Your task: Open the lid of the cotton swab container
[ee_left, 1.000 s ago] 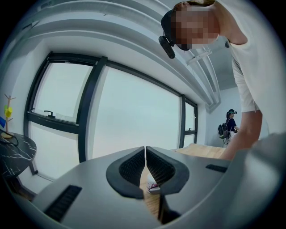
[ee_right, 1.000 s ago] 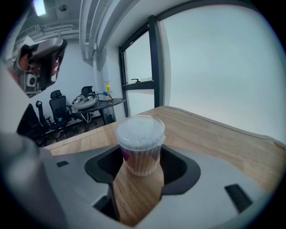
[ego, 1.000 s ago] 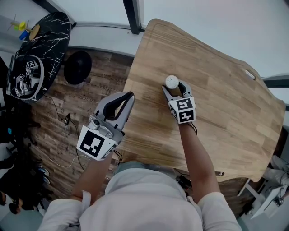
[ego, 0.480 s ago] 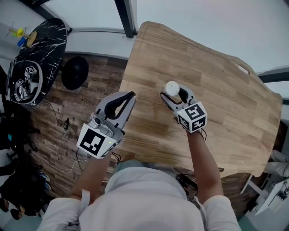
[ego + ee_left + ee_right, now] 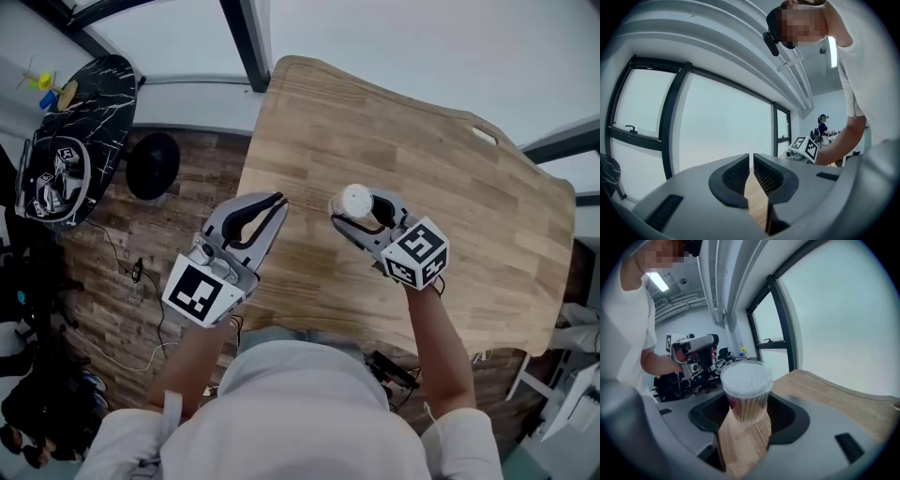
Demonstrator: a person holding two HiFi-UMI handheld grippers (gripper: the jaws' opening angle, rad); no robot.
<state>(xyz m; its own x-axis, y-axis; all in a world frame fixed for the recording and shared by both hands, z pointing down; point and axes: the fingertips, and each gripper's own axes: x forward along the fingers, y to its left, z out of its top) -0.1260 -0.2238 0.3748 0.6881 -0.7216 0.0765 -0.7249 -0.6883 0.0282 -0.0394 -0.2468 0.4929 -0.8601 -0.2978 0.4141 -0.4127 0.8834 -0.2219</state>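
Swab container (image 5: 356, 199) between right gripper (image 5: 358, 212) jaws

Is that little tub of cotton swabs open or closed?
Closed: a clear lid sits fully seated on top of the small clear round cotton swab container gripped by the right gripper.

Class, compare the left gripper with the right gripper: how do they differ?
The left gripper is shut and empty; the right gripper is shut on the cotton swab container. The left gripper's fingers nearly touch; the right gripper's stand apart. Both carry a marker cube.
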